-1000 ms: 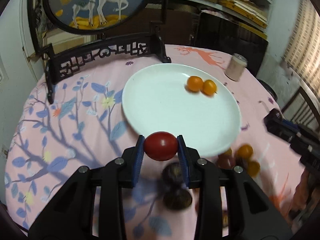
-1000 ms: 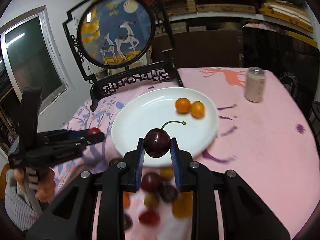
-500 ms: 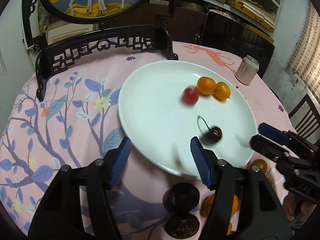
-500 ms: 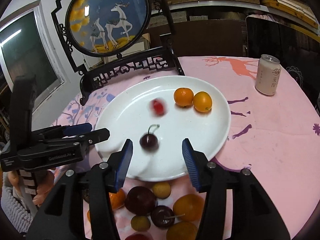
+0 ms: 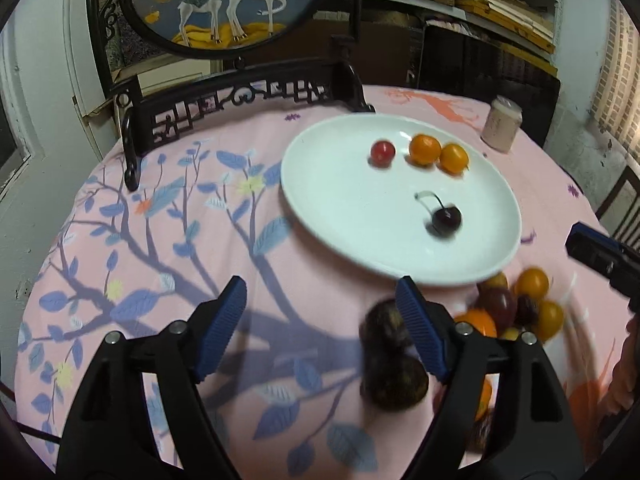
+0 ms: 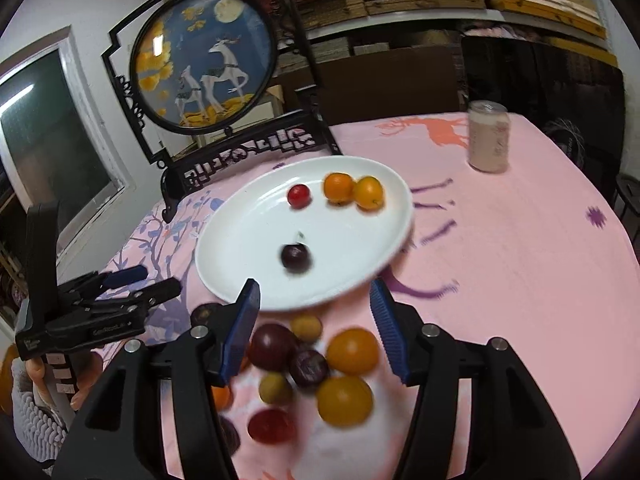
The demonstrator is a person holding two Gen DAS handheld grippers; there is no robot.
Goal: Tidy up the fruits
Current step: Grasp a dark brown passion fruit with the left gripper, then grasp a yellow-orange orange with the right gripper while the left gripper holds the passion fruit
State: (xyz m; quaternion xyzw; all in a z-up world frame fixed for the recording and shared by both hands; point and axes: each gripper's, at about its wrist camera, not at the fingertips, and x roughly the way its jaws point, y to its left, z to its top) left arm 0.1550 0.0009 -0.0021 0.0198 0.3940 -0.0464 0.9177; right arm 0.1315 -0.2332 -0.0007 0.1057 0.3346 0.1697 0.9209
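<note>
A white plate (image 5: 340,208) (image 6: 248,248) holds a small red tomato (image 5: 382,152) (image 6: 299,195), two orange fruits (image 5: 425,149) (image 6: 338,188) and a dark cherry (image 5: 446,219) (image 6: 295,257). A loose pile of fruits (image 6: 320,368) (image 5: 516,308) lies on the cloth in front of the plate. My left gripper (image 5: 320,328) is open and empty, near the plate's front edge. My right gripper (image 6: 314,330) is open and empty above the pile. Two dark round fruits (image 5: 394,360) lie by the left gripper's right finger.
A pink floral tablecloth (image 5: 160,240) covers the round table. A black carved stand with a round deer picture (image 5: 224,0) (image 6: 204,64) stands at the back. A drink can (image 5: 501,128) (image 6: 489,136) stands at the far right.
Both grippers opened and dropped their fruits: the tomato and the cherry now lie on the plate. Both grippers have since pulled back toward the pile.
</note>
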